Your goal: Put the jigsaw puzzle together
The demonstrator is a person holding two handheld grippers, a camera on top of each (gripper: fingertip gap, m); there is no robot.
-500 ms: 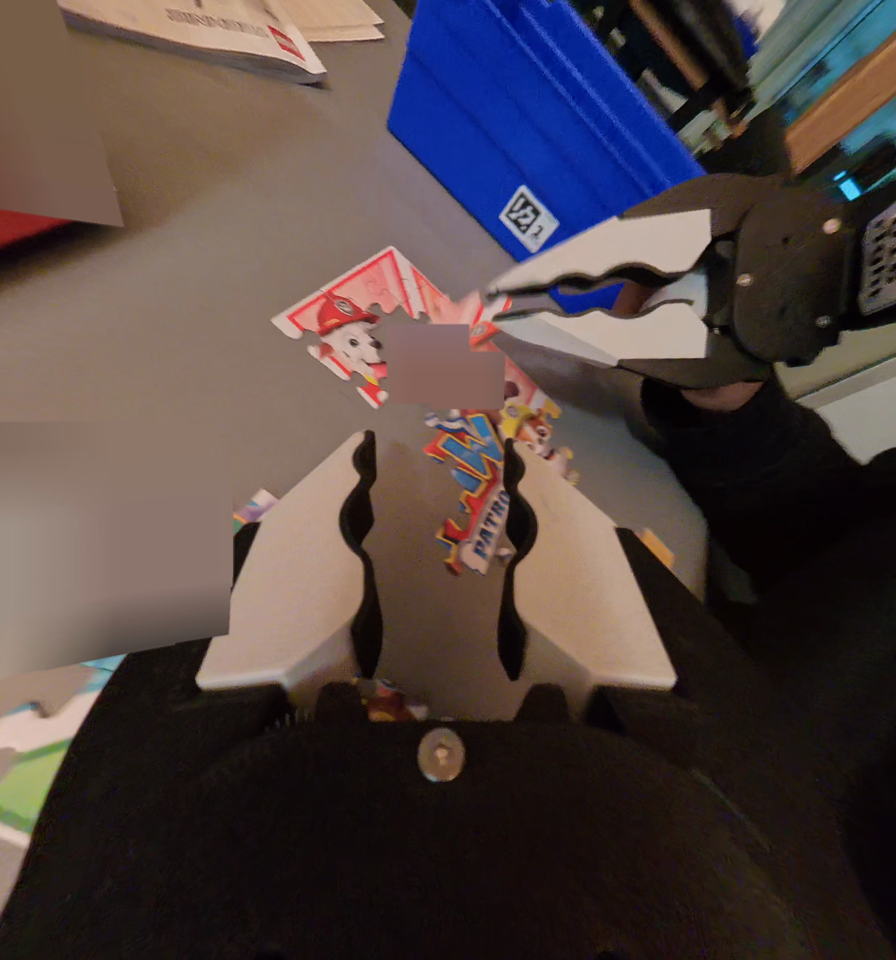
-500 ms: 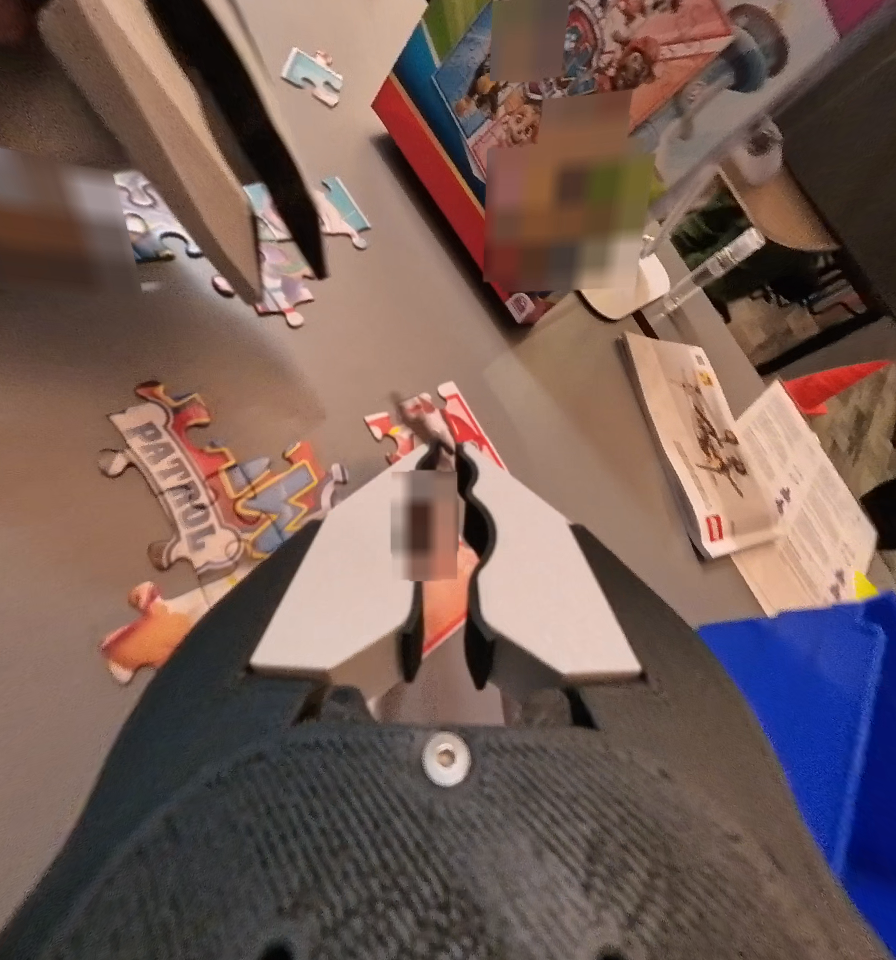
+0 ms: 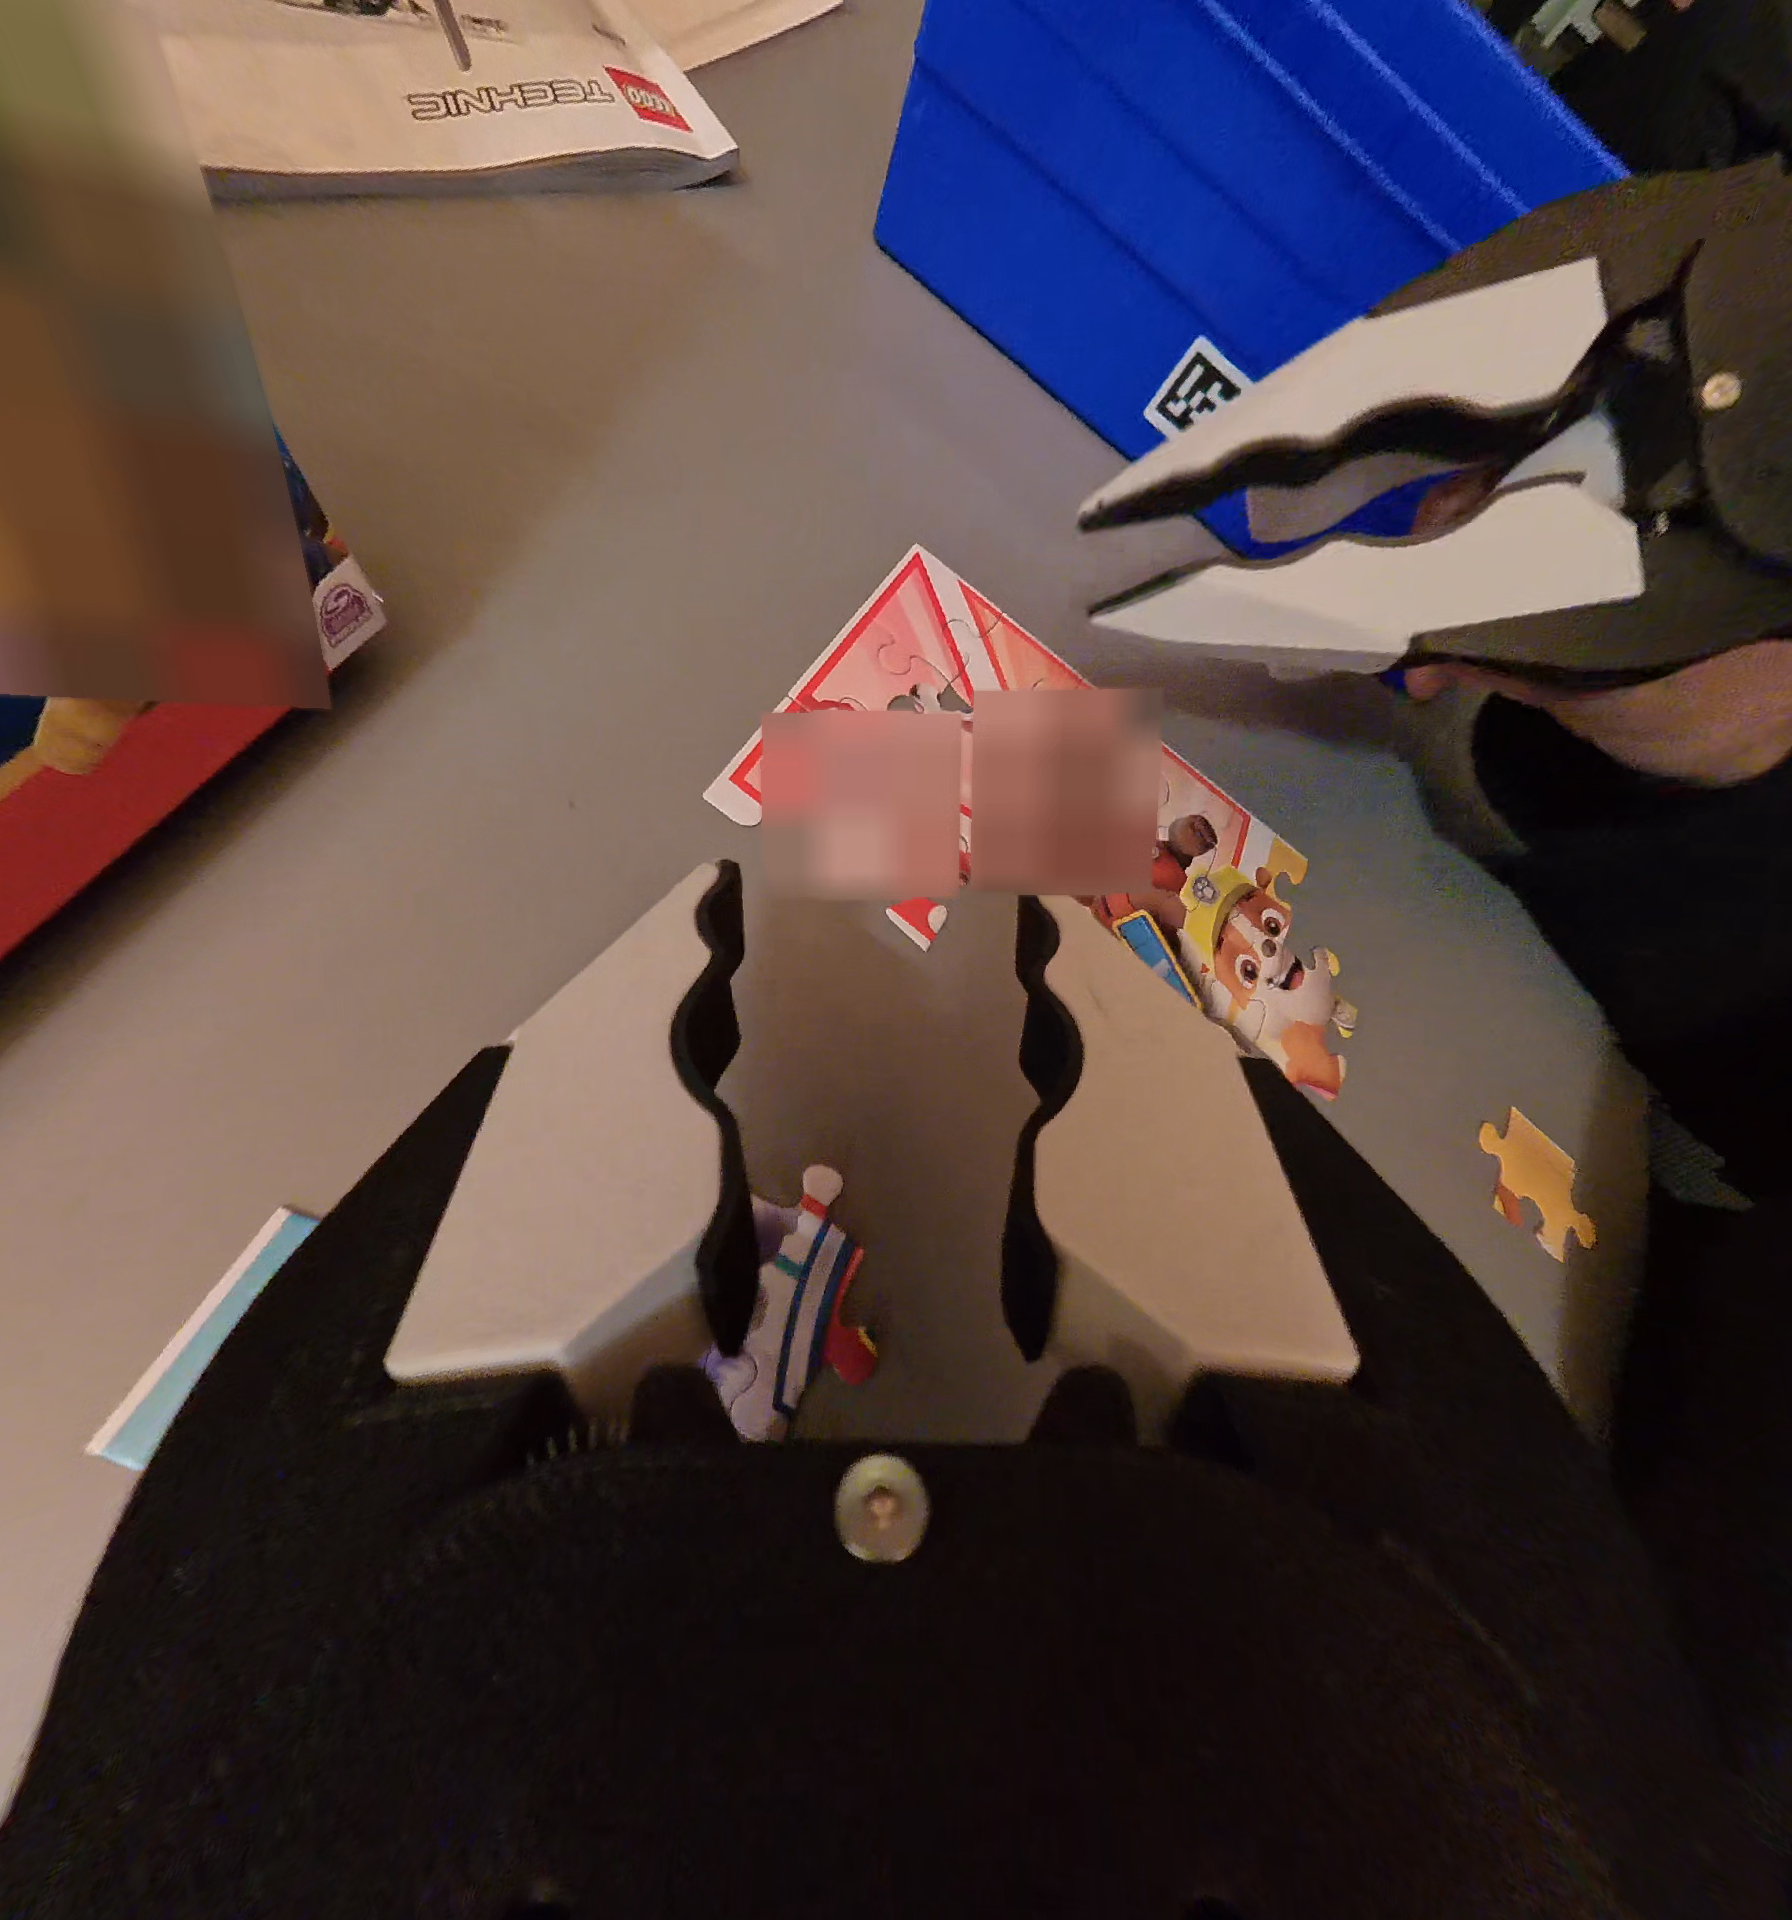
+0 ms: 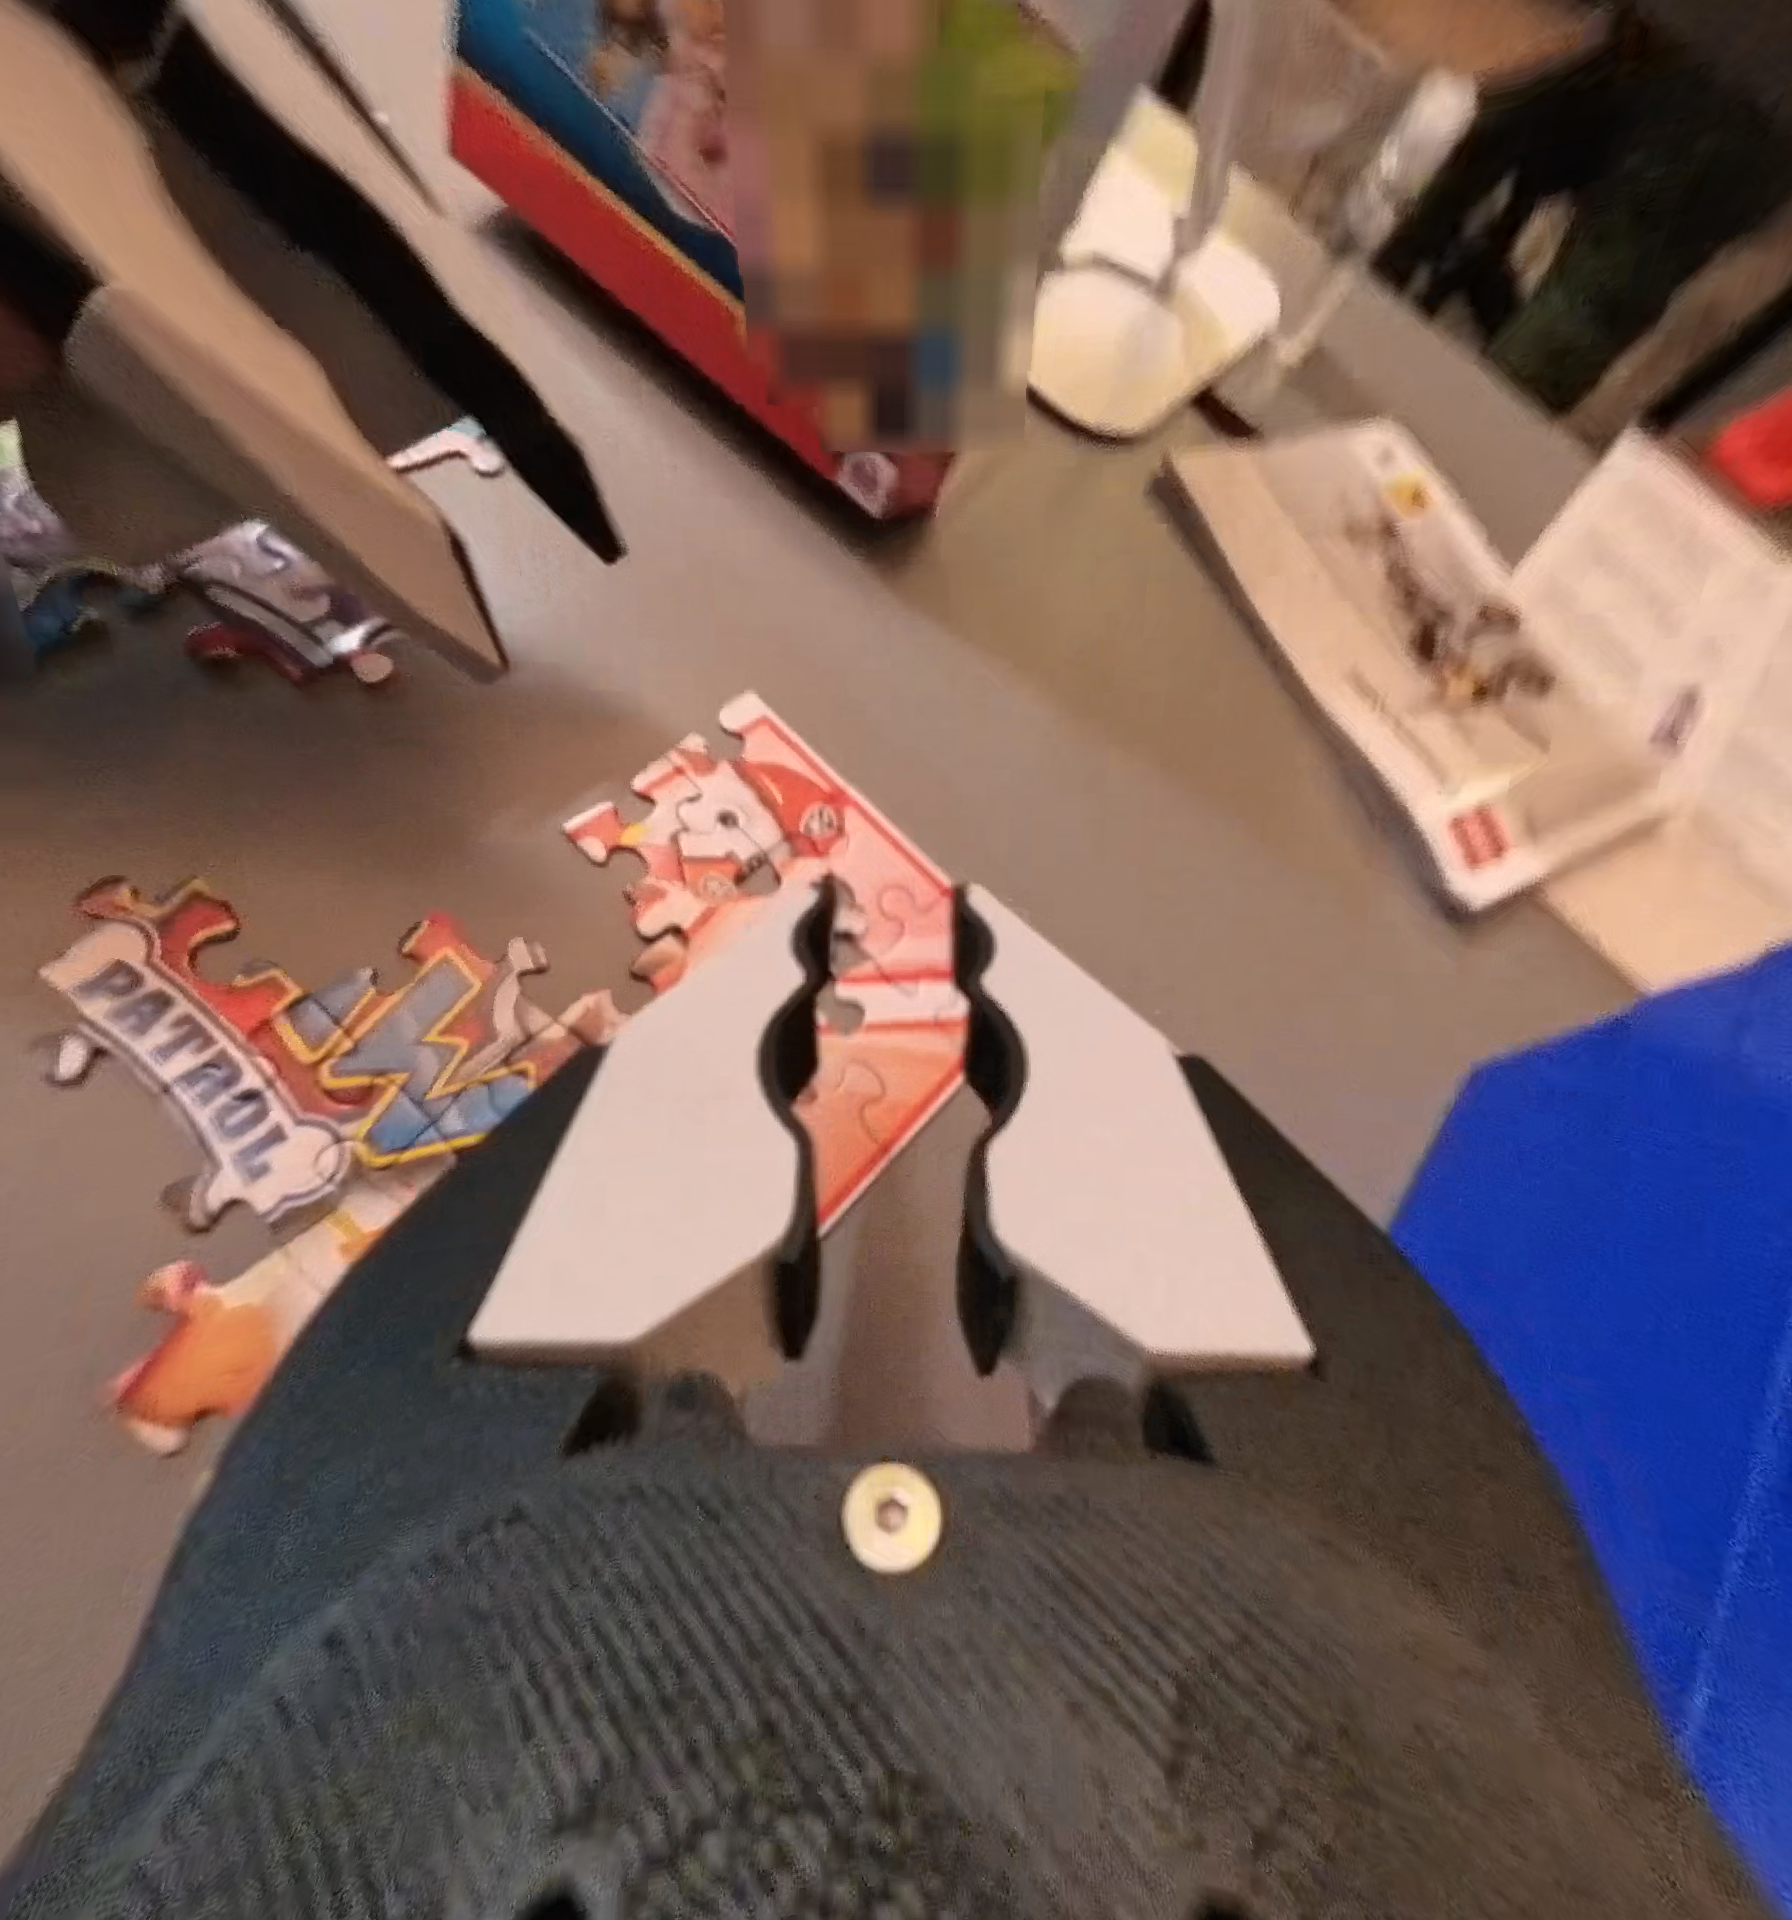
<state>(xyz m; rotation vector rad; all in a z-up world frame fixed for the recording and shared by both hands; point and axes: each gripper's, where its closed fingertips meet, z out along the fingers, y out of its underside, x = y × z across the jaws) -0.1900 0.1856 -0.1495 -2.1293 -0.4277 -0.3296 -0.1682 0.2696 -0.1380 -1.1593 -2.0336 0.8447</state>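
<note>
The left gripper hangs above the smooth grey worktop with its jaws spread wide and nothing between them; its pale, wedge-shaped fingers carry black, wavy-edged pads. A small, loose puzzle piece lies flat on the worktop below the base of those fingers. Just ahead of the tips lies a joined cardboard puzzle section with a straight red border and knobbed edges, partly blurred over. A single yellow piece lies apart to the right. The right gripper hovers over the same red-bordered section, its jaws a little apart and pinching nothing, as the left view also shows. Beside it lies another joined section with a banner and jagged lightning shapes. A ribbed blue plastic bin, a glossy red-sided cardboard box and a thin paper booklet stand around the edge of the worktop.
</note>
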